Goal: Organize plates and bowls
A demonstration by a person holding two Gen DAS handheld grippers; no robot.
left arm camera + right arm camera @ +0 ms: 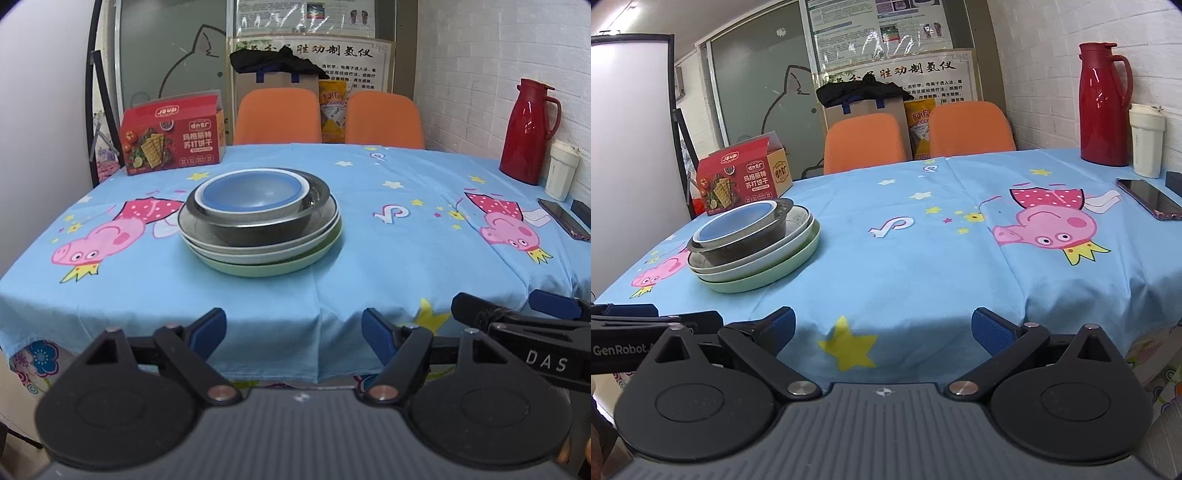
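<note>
We face the table, blue cartoon cloth over it. The stack sits left of centre: green plate at the bottom, white plate, steel bowl, blue bowl nested on top. Left tool hangs released, off the near edge, stack dead ahead. Right tool, also released and empty, has the stack far left. We judge the left hand nearer.
</note>
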